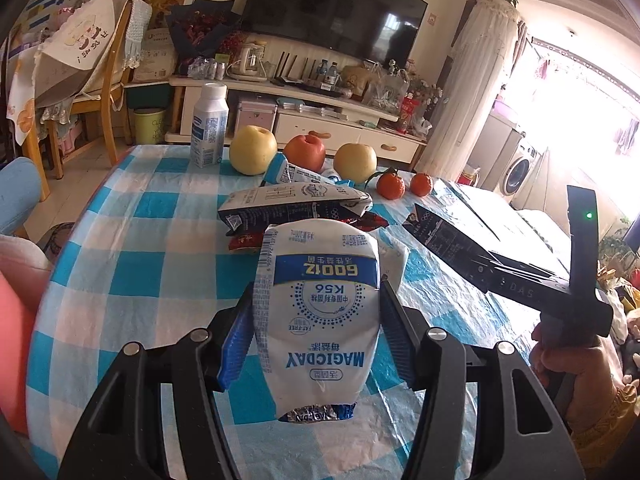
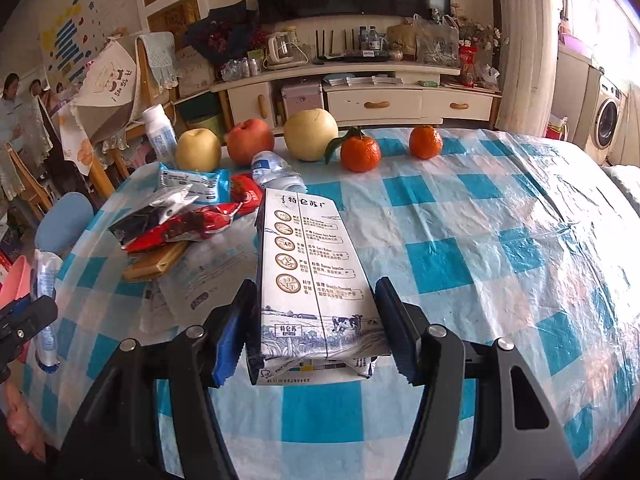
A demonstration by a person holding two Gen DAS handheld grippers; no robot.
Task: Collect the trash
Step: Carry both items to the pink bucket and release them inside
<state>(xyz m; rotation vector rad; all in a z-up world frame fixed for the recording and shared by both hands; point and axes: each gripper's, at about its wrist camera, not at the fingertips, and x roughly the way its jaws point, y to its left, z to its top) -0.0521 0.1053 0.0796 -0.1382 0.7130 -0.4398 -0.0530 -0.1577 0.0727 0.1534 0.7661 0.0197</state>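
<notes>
My left gripper is shut on a squashed white and blue MAGICDAY yogurt bottle, held above the checked tablecloth. My right gripper is shut on a white milk carton, held above the table; that carton shows dark at the right of the left wrist view. More trash lies in a pile on the table: a flattened carton, red wrappers, a blue packet, a brown wrapper and a crushed water bottle.
A row of fruit stands at the far edge: pears, an apple, two tangerines. An upright white bottle stands at the far left. A pink bin shows off the table's left side.
</notes>
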